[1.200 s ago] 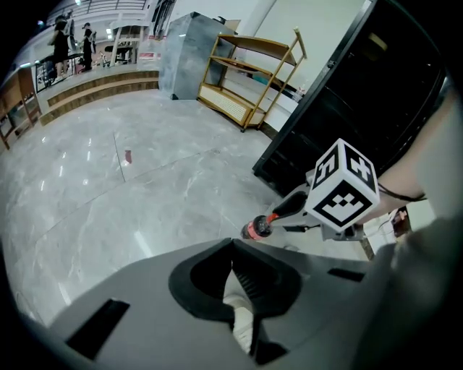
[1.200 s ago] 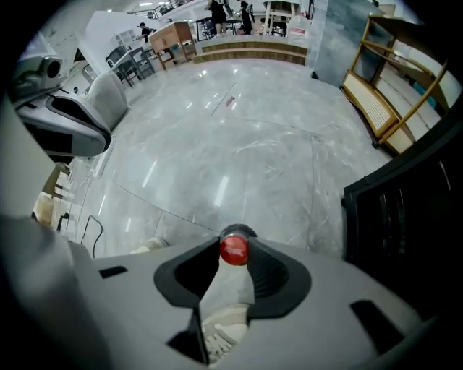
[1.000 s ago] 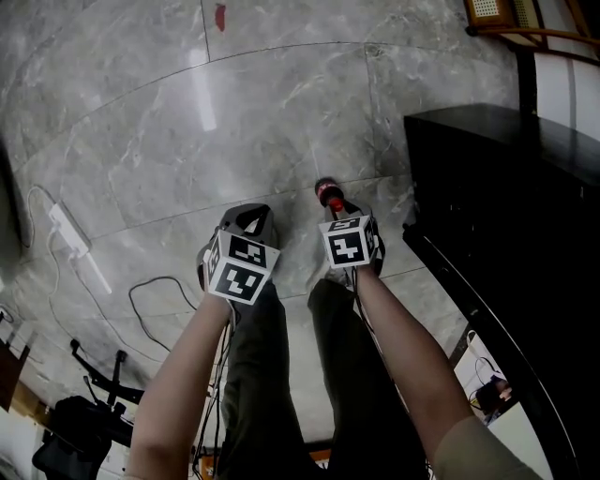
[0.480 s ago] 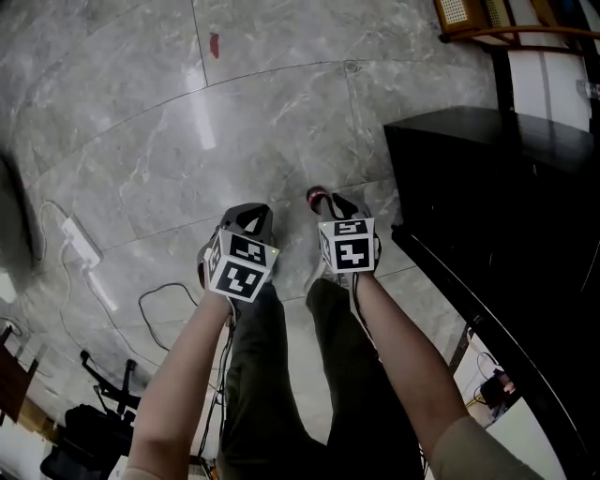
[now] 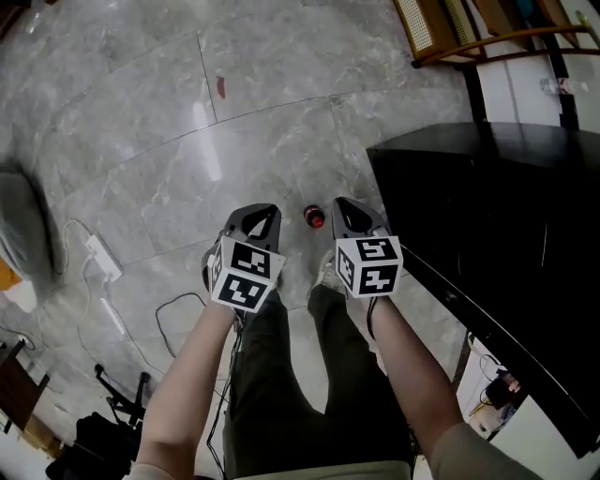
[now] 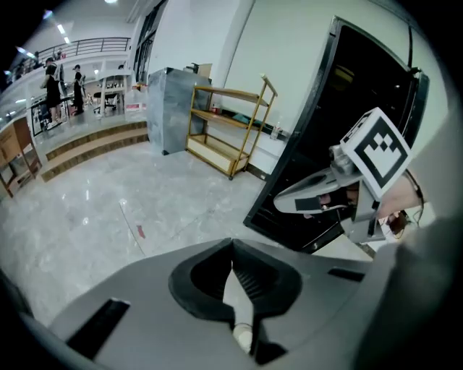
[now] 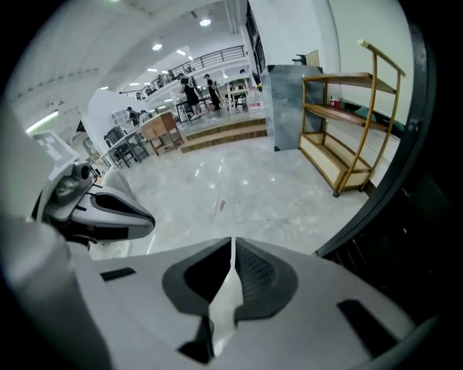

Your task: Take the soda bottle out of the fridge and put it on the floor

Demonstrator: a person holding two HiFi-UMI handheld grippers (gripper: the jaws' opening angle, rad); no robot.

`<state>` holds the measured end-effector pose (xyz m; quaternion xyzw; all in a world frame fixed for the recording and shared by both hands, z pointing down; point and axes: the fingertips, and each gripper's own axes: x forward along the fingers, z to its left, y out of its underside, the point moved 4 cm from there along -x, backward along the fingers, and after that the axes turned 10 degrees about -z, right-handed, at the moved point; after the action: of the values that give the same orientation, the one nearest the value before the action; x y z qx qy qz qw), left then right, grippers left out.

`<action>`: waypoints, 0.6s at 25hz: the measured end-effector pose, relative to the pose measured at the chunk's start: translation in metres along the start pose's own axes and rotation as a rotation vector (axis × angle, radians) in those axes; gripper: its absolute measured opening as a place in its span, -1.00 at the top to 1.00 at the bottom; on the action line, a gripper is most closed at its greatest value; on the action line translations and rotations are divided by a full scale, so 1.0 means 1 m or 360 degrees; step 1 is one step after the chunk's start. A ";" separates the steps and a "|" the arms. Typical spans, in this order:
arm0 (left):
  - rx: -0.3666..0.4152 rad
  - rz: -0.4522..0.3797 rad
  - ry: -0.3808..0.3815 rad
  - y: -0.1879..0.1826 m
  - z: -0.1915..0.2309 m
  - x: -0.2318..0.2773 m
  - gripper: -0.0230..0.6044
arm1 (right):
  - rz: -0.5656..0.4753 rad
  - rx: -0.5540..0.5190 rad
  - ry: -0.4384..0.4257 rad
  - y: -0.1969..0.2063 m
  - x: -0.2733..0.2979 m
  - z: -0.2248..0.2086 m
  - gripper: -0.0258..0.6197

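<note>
Head view: my left gripper [image 5: 253, 220] has its jaws together, empty; my right gripper [image 5: 352, 216] has just been closing on nothing. Just beyond, mid-frame, the bottle [image 5: 314, 217] stands on the floor [image 5: 141, 141]; I'd rise straight, clear of its cap.

You stand on a glossy grey marble floor [image 5: 122, 122] that mirrors the ceiling lights. A wooden shelf rack [image 5: 419, 28] sits at one o'clock; a white power strip [image 5: 101, 257] lies at nine o'clock.

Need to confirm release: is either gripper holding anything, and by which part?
Nothing held: left gripper shut, empty; right gripper has just been closing, nothing between its jaws.
</note>
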<state>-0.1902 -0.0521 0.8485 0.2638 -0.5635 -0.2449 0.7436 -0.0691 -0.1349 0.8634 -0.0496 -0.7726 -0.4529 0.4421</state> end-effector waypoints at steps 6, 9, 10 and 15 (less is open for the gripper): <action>0.0149 -0.0131 -0.0042 -0.073 -0.013 -0.052 0.91 | -0.0187 -0.0087 -0.0011 -0.081 -0.075 0.012 0.91; 0.0207 -0.0196 -0.0065 -0.108 -0.022 -0.079 0.91 | -0.0280 -0.0090 -0.0004 -0.117 -0.113 0.013 0.92; 0.0229 -0.0212 -0.0072 -0.119 -0.026 -0.089 0.91 | -0.0311 -0.0080 0.0003 -0.128 -0.127 0.013 0.92; 0.0322 -0.0276 -0.0118 -0.168 -0.045 -0.145 0.91 | -0.0496 -0.0107 0.0034 -0.187 -0.201 0.023 0.93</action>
<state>-0.1938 -0.0755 0.6237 0.3759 -0.5875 -0.2597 0.6679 -0.0515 -0.1617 0.5899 0.0609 -0.7506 -0.5421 0.3729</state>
